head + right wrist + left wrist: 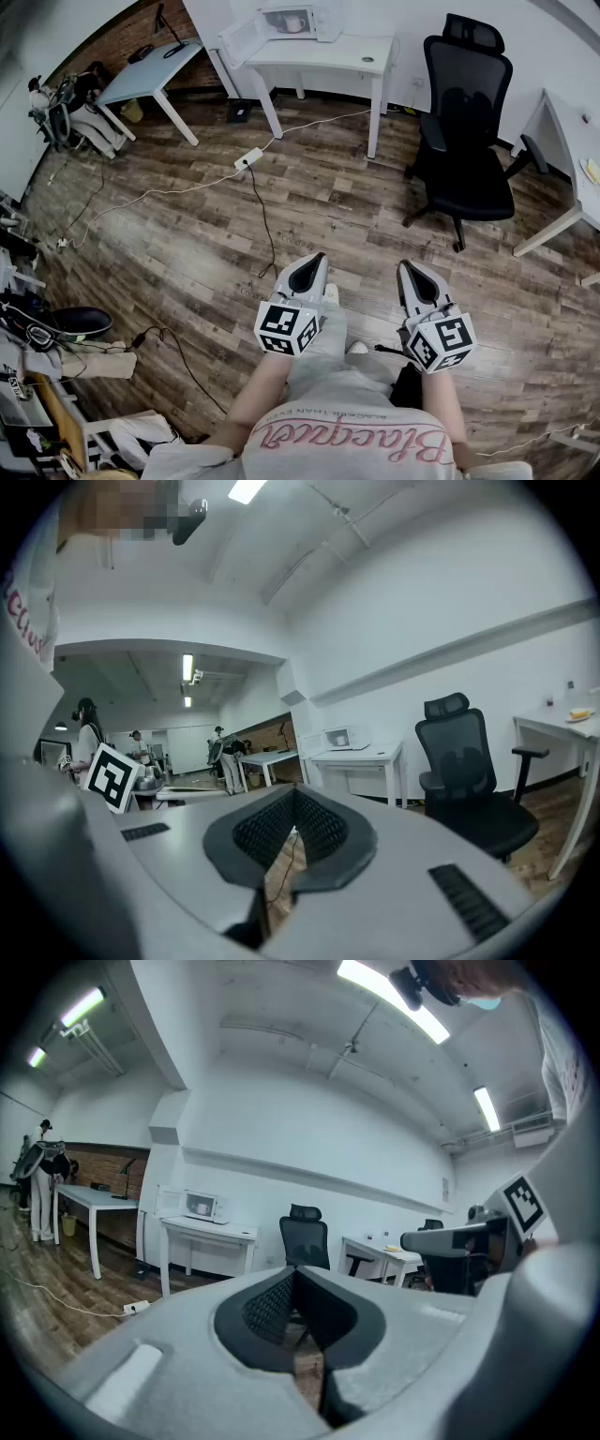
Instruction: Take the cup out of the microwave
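The left gripper [316,258] has its jaws pressed together with nothing between them. The right gripper [409,266] looks the same, tips meeting and empty. The cup [293,23] sits inside the microwave [323,21], whose door [241,37] hangs open to the left. The microwave stands on a white table [356,52] well away across the wood floor. The step in hand is, I judge, the approach: walk up square to the oven mouth, keep left of the black office chair [464,122], and mind the power strip [248,157] and its cable on the floor. One gripper's jaws should part well before the opening, go in level, and close on the cup's wall rather than its rim, clear of the door and the cavity roof. Both grippers are held side by side in front of the waist, pointing ahead and only slightly down, with the forearms tucked close to the body.
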### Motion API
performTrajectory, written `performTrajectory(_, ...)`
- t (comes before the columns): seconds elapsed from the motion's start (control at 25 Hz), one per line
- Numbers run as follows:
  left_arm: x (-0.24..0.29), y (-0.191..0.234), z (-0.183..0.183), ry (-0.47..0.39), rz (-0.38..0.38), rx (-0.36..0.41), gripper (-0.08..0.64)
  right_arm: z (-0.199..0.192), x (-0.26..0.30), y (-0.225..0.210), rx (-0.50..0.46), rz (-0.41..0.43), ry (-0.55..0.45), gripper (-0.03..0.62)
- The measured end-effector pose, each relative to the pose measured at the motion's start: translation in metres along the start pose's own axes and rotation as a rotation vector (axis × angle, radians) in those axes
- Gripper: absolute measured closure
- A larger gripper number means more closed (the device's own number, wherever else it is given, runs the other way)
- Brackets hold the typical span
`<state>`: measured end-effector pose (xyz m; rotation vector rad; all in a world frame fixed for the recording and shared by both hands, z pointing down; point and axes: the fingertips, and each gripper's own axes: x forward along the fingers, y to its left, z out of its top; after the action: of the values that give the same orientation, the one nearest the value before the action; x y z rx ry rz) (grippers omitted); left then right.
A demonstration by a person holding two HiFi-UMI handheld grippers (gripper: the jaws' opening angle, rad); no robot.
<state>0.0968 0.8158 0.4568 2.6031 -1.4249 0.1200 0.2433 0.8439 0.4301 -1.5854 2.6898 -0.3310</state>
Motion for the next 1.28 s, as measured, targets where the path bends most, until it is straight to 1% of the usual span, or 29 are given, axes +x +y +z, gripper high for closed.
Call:
performTrajectory(0.2, -0.003, 0.011, 0.011, -0.035, 0.022, -0.013, 0.557, 0.009, 0.001, 0.008, -0.028, 0.001, -0.010, 0.581)
performTrajectory(0.36, 0.009, 0.030, 0.020, -0.051, 0.024, -0.010, 0.557, 0.016, 0.020, 0.008, -0.035, -0.003, -0.025, 0.581)
performTrajectory(0.48, 0.021, 0.046, 0.029, -0.062, 0.018, -0.013, 0.558, 0.022, 0.042, 0.011, -0.054, 0.007, -0.025, 0.581)
performTrajectory(0.6, 0.034, 0.062, 0.039, -0.072, 0.003, -0.007, 0.558, 0.024, 0.065, 0.019, -0.080, 0.039, -0.004, 0.581)
performTrajectory(0.72, 0.050, 0.082, 0.043, -0.069, -0.003, -0.009, 0.557, 0.021, 0.090, 0.021, -0.093, 0.047, 0.015, 0.581)
performTrajectory(1.04, 0.097, 0.146, 0.054, -0.070, 0.011, -0.048, 0.557, 0.029, 0.168, 0.009, -0.092, 0.051, 0.037, 0.581)
performTrajectory(1.28, 0.125, 0.193, 0.064, -0.070, 0.013, -0.064, 0.557, 0.033, 0.224, 0.008, -0.089, 0.053, 0.061, 0.581)
